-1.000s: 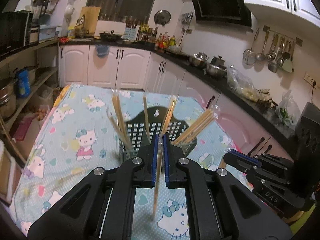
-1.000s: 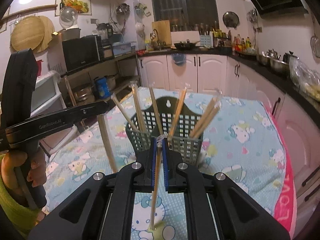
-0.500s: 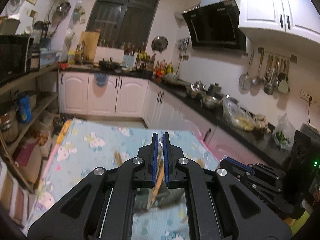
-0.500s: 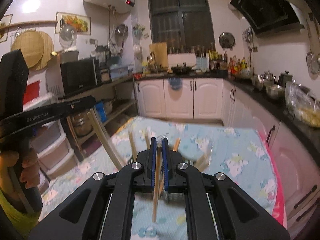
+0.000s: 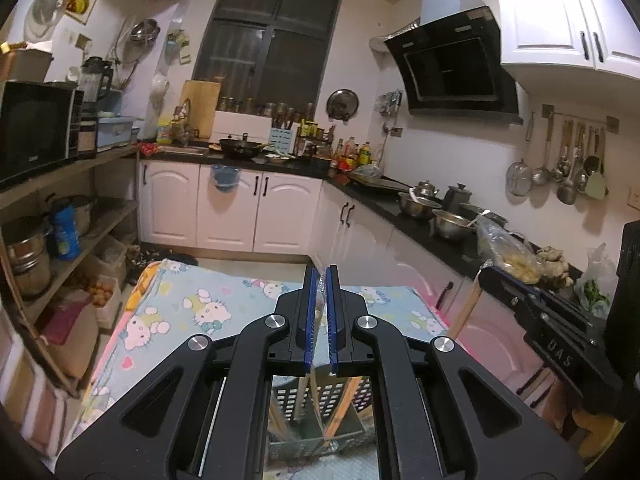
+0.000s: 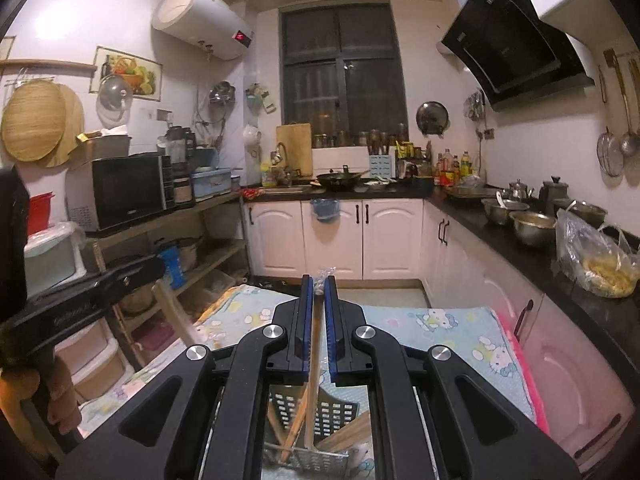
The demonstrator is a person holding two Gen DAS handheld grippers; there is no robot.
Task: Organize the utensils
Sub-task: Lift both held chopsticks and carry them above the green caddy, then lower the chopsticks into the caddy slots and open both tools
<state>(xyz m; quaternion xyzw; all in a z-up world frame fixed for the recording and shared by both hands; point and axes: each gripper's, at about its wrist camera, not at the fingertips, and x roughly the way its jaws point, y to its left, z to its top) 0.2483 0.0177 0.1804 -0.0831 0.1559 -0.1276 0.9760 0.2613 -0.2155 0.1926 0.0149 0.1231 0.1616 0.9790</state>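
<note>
left wrist view had the left gripper (image 5: pixel 320 312) clamped on a wrapped chopstick (image 5: pixel 319 320), the right gripper (image 6: pixel 319 316) likewise on its chopstick (image 6: pixel 314 352); each wanted lowering upright into the basket (image 6: pixel 320 412).

A wrapped chopstick (image 6: pixel 314 354) of pale wood stands near upright at lower centre of the right wrist view, pinched between blue pads, its crinkled clear wrapper tip protruding above them. A second wrapped chopstick (image 5: pixel 319 312) sits likewise at lower centre of the left wrist view, mostly hidden between the pads, wrapper visible at the top. Below each, at the bottom centre of both views, a dark perforated utensil basket (image 6: pixel 320 416) rests on the cartoon-print tablecloth (image 6: pixel 460 332), holding several more wooden chopsticks (image 6: pixel 344 438) leaning at varied angles against its walls. Their count cannot be determined.
</note>
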